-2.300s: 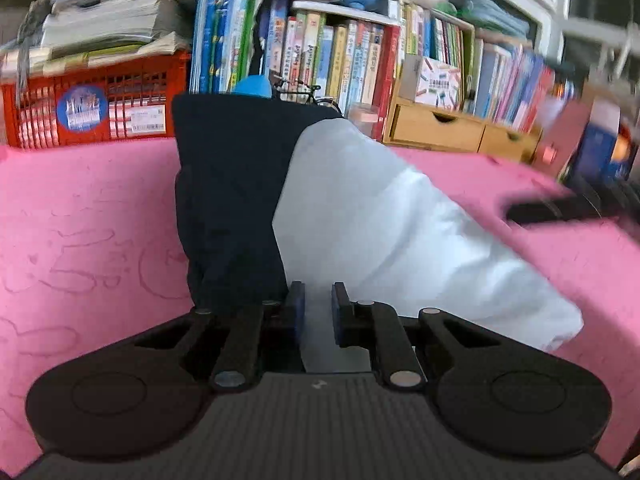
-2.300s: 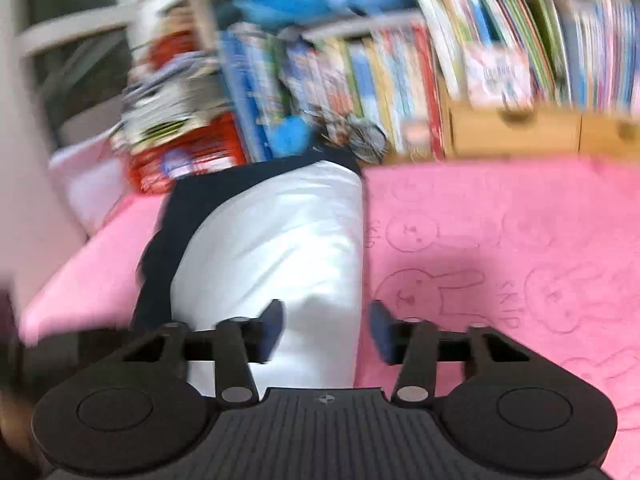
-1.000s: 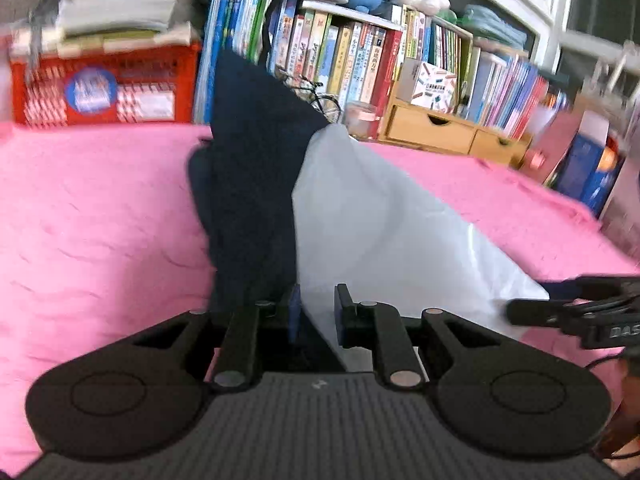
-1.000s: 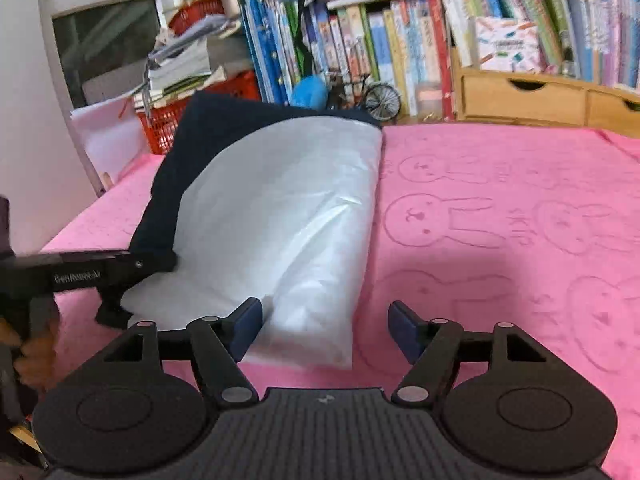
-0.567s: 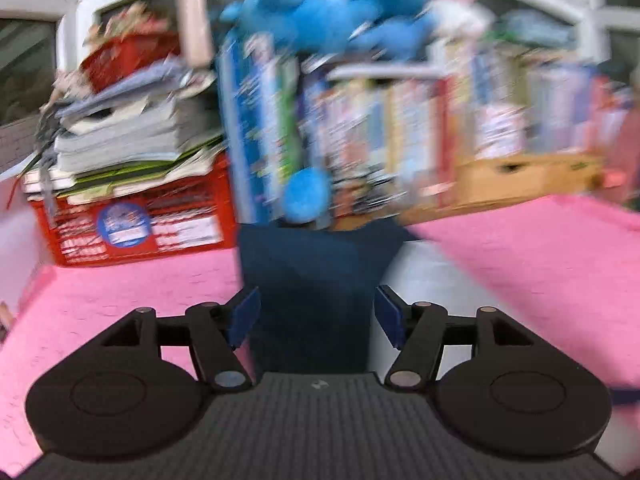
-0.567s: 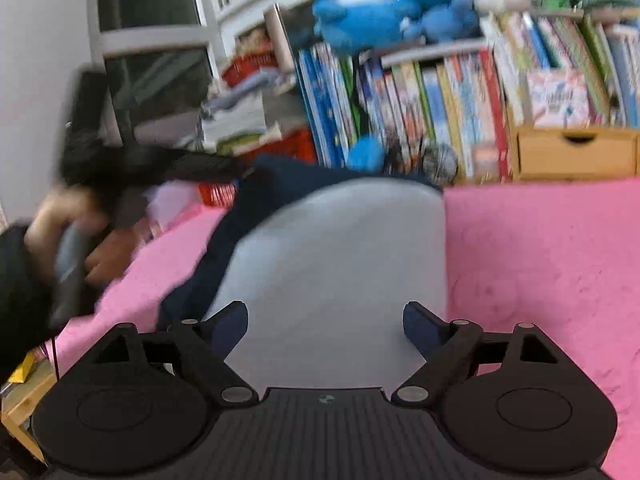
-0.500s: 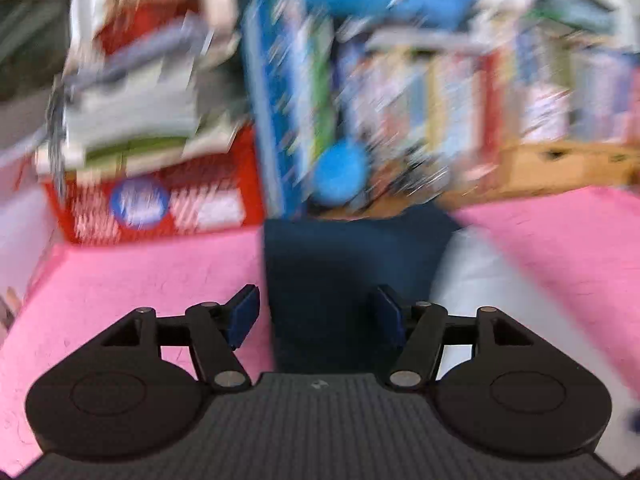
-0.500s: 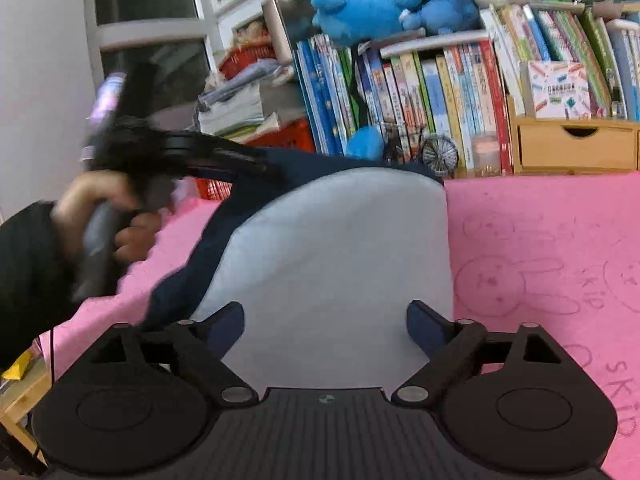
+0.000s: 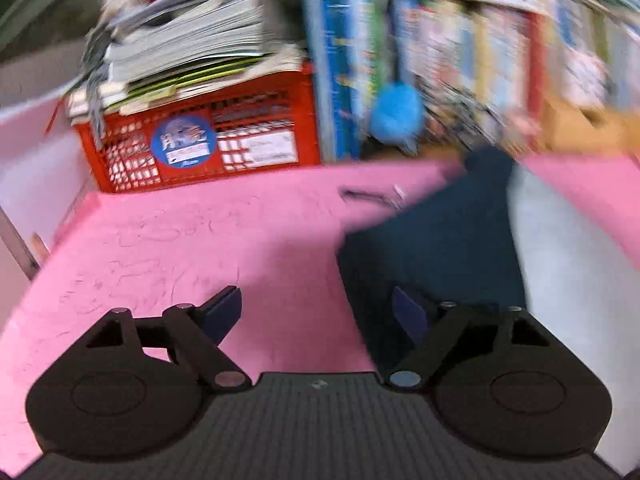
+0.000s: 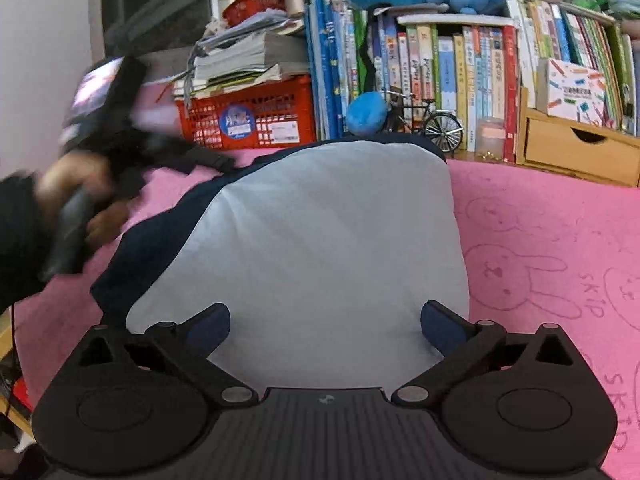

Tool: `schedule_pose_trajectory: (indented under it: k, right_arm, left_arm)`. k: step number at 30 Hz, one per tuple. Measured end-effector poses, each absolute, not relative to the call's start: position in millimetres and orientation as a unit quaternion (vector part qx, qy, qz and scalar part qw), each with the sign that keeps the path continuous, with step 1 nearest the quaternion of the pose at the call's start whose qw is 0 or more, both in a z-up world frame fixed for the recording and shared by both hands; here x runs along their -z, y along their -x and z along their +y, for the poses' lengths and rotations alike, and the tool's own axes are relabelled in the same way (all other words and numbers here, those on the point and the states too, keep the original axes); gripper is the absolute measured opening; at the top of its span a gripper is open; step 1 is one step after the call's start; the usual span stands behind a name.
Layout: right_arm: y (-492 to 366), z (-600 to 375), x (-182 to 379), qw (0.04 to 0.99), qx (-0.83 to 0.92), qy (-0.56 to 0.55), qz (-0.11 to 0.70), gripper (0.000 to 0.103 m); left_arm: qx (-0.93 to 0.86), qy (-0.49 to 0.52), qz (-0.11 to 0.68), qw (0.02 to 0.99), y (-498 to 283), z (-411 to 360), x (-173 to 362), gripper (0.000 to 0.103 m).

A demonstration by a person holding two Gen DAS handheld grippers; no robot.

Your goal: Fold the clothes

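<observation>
A folded garment, navy (image 9: 440, 248) with a pale grey-white panel (image 10: 328, 232) on top, lies on the pink bunny-print mat (image 10: 560, 240). My right gripper (image 10: 324, 328) hovers at the panel's near edge. Its jaws are opening wide, the panel lies under the gap and the pads do not touch it. My left gripper (image 9: 316, 314) is off the garment's left side, jaws opening. Only mat and the navy edge lie between its fingers. In the right wrist view the left gripper (image 10: 208, 160) is a blur in a person's hand (image 10: 72, 188).
A red crate (image 9: 200, 144) stacked with papers stands at the mat's back left. Books (image 10: 440, 68), a small model bicycle (image 10: 424, 120), a blue ball (image 10: 366, 114) and a wooden drawer box (image 10: 576, 152) line the back. Bare mat lies right of the garment.
The left gripper let go of the garment, opened and swung left towards the crate. The right gripper opened wider and drew in over the panel. The garment now lies flat.
</observation>
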State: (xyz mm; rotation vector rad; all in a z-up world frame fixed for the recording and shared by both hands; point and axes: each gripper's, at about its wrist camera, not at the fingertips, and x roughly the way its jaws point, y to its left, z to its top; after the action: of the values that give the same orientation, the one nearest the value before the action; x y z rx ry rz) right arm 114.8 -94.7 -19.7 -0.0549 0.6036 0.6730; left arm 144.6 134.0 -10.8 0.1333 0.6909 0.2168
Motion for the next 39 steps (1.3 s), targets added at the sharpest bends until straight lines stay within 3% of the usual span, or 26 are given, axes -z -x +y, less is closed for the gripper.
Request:
schedule_pose_trajectory:
  k: [2,9,12,15,22,39]
  right_arm:
    - [-117.4,-98.6,19.9,0.899,-0.322,0.015,0.295,0.103]
    - [-90.6,-116.0,15.0,0.914,-0.306,-0.022,0.266,0.103]
    - [-50.2,-128.3,10.3,0.928,-0.294,-0.041,0.226,0.103]
    - [-20.4,-139.9,7.8,0.931,-0.283,-0.056,0.223,0.103]
    - [18.3,-147.9,12.3,0.939,-0.235,-0.008,0.253,0.103]
    - [35.1,-138.8,17.5,0.936,-0.243,0.003,0.253,0.103]
  left_arm:
    - [-0.108,-0.088,0.354,0.925,-114.8,138.2,20.1,0.084]
    - [-0.114,-0.002,0.34,0.933,-15.1,162.6,1.0,0.084]
    - [-0.067,0.01,0.321,0.945,10.4,125.2,-5.1,0.093]
    - [-0.044,-0.004,0.326,0.944,9.4,91.5,-2.2,0.101]
    - [-0.023,-0.033,0.366,0.93,7.1,42.4,17.0,0.103]
    - [-0.032,-0.011,0.387,0.921,17.3,30.4,25.7,0.103]
